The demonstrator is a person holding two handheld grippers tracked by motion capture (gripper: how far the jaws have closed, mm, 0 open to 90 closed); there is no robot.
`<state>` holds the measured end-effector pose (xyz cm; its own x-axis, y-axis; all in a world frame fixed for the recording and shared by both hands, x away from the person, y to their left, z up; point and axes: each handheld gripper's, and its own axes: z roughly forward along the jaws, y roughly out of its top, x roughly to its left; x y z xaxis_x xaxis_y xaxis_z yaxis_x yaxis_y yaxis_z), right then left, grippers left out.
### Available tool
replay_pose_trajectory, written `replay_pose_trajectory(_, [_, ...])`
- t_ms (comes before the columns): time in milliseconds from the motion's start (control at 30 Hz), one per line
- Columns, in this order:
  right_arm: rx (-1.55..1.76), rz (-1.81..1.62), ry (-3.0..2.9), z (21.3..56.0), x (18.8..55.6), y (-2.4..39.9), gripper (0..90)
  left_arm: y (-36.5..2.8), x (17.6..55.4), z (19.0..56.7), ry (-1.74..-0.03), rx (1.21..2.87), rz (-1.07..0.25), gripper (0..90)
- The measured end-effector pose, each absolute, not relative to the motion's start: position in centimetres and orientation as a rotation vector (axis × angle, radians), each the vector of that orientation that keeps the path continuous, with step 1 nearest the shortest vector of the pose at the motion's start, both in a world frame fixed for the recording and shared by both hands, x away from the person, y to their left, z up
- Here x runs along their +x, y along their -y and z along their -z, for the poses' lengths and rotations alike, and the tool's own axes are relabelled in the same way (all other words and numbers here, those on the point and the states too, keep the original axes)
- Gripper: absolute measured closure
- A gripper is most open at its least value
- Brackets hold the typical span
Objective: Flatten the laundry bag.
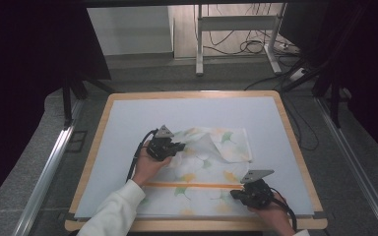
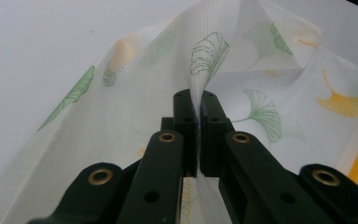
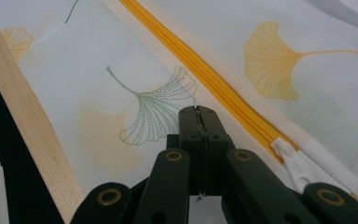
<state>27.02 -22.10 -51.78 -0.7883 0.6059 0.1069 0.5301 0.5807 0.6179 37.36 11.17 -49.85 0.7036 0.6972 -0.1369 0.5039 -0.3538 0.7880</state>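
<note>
We see the cloth (image 1: 204,169) spread over the near half of the table (image 1: 285,128), its far left corner folded over. Left gripper (image 1: 174,147) clenches that lifted fold near the cloth's middle. Right gripper (image 1: 238,194) is clenched on the cloth's near right edge, just beside the zipper (image 3: 205,77).
</note>
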Motion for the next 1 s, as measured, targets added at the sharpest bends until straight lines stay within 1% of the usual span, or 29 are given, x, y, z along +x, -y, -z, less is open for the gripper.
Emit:
replay_pose_trajectory(467, [0.967,-0.991,-2.69,51.8,27.0,22.1,89.4,-12.3,39.3,50.4,-0.974,2.024,-0.3,88.4])
replay_pose_trajectory(667, [0.967,-0.988,-2.691,51.8,27.0,22.1,89.4,-13.8,40.4,50.6,-1.021,2.0,-0.312,88.4])
replay_pose_trajectory(833, [0.966,-0.989,-2.693,51.8,27.1,22.1,89.4,-15.7,42.4,50.9,-1.09,1.961,-0.305,88.5])
replay_pose_trajectory(1000, [0.965,-0.992,-2.693,51.8,27.1,22.1,89.4,-16.8,43.8,51.2,-1.124,1.959,-0.316,88.5])
